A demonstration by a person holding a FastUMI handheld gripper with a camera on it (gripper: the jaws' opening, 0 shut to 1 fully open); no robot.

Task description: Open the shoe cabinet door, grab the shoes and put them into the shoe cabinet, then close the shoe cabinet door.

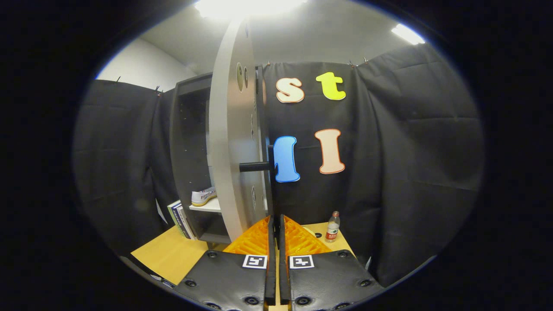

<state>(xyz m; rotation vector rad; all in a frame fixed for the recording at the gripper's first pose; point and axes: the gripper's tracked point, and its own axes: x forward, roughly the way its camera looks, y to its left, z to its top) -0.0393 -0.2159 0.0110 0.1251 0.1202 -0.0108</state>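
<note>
The dark shoe cabinet [185, 142] stands on the wooden table with its grey door [231, 142] swung open and seen almost edge-on. A black handle [255, 166] juts from the door's face. Inside, a white shoe with a yellowish sole [203, 196] rests on the white shelf [208, 206]. My gripper [276, 218] is just to the right of the door's lower edge and below the handle. Its two fingers are pressed close together with nothing visible between them.
Several books [180, 219] lean against the cabinet's left foot. A small plastic water bottle [332, 227] stands on the table [173, 255] to the right of the fingers, near the black cloth wall. Bare tabletop lies in front of the cabinet.
</note>
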